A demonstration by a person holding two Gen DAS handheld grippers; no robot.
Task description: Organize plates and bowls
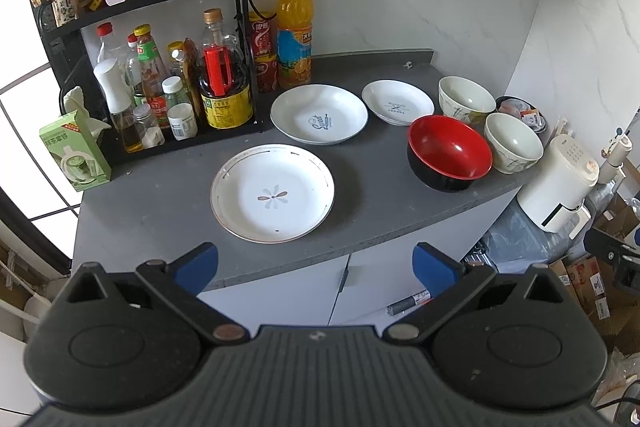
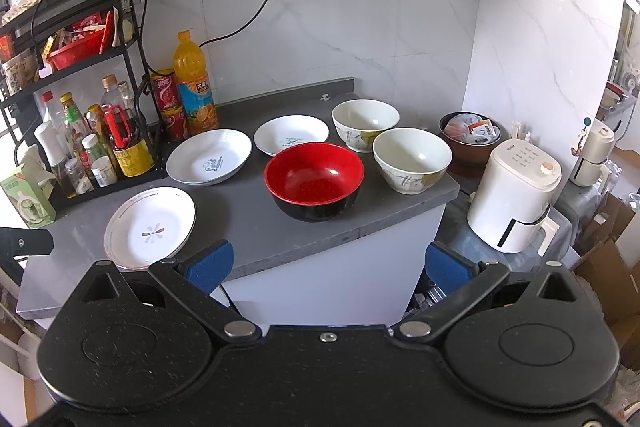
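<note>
On the grey counter [image 1: 160, 203] lie three white plates: a flower plate [image 1: 273, 193] [image 2: 150, 227] nearest, a lettered plate [image 1: 319, 114] [image 2: 209, 157] behind it, and a smaller plate [image 1: 397, 102] [image 2: 291, 135] at the back. A red-and-black bowl [image 1: 449, 152] [image 2: 315, 179] stands to the right, with two cream bowls [image 1: 466, 99] [image 1: 513, 142] [image 2: 365, 124] [image 2: 412, 159] beyond it. My left gripper [image 1: 316, 267] is open and empty, off the counter's front edge before the flower plate. My right gripper [image 2: 328, 265] is open and empty, before the red bowl.
A black rack [image 1: 168, 39] of sauce bottles stands at the left, with an orange drink bottle [image 1: 295, 33] and red cans beside it. A green box [image 1: 74, 151] sits at the left edge. A white appliance [image 2: 514, 197] and a brown bowl of packets [image 2: 470, 135] stand right of the counter.
</note>
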